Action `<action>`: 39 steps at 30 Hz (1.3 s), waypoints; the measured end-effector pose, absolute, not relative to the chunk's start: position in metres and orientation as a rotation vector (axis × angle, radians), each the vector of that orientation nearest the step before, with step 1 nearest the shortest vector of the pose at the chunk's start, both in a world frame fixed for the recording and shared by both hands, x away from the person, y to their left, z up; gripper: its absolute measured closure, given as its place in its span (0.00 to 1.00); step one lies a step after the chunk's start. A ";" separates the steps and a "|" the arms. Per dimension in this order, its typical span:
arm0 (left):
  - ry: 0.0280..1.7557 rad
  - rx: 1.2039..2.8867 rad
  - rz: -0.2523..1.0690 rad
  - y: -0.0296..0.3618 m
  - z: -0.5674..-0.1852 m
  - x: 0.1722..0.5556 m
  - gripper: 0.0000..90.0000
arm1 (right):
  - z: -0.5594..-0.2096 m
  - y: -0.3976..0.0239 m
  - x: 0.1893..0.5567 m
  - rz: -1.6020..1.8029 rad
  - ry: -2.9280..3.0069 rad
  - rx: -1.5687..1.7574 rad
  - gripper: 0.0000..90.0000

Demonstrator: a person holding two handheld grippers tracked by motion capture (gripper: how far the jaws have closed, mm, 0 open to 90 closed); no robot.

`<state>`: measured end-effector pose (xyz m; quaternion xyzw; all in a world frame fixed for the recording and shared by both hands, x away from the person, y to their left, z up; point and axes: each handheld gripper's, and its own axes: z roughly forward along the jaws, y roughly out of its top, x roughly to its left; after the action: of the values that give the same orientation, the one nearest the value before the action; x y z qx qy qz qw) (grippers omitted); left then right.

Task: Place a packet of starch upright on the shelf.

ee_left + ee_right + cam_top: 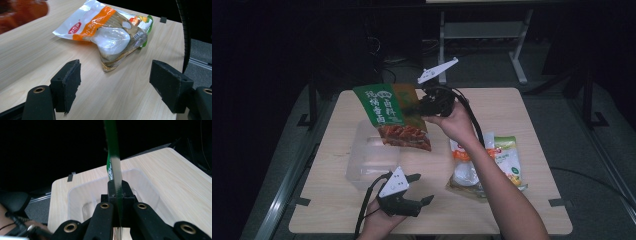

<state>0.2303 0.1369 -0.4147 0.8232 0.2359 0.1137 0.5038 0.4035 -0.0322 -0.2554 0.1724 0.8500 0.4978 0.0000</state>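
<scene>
My right gripper (421, 107) is raised over the table's middle, shut on the edge of a green and red snack bag (393, 116) that hangs above a clear plastic bin (367, 160). In the right gripper view the bag's edge (115, 162) stands pinched between the jaws, with the clear bin (82, 192) below. My left gripper (421, 189) rests low near the front edge, open and empty. Its view faces a white and orange food pouch (110, 32) lying on the wooden table (30, 57), some way ahead of the fingertips (68, 82).
A white, orange and green pouch pile (504, 160) lies right of centre, partly under the right forearm. The table (512, 105) has dark floor around it, and a grey metal frame (482, 30) stands behind.
</scene>
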 end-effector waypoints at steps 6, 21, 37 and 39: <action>0.558 1.996 0.287 0.137 -0.414 0.232 0.28 | -0.255 -0.018 0.413 1.571 2.675 0.532 1.00; 0.554 2.003 0.295 0.139 -0.415 0.231 0.27 | -0.259 0.012 0.436 1.601 2.668 0.560 1.00; 0.555 1.999 0.295 0.139 -0.414 0.231 0.27 | -0.276 0.031 0.451 1.609 2.674 0.600 1.00; 0.556 2.000 0.292 0.139 -0.415 0.230 0.27 | -0.278 0.033 0.453 1.610 2.677 0.611 1.00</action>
<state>0.2304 0.1388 -0.4146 0.8268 0.2297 0.1207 0.4991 0.4532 0.0325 -0.2780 0.1920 0.8409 0.5056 -0.0205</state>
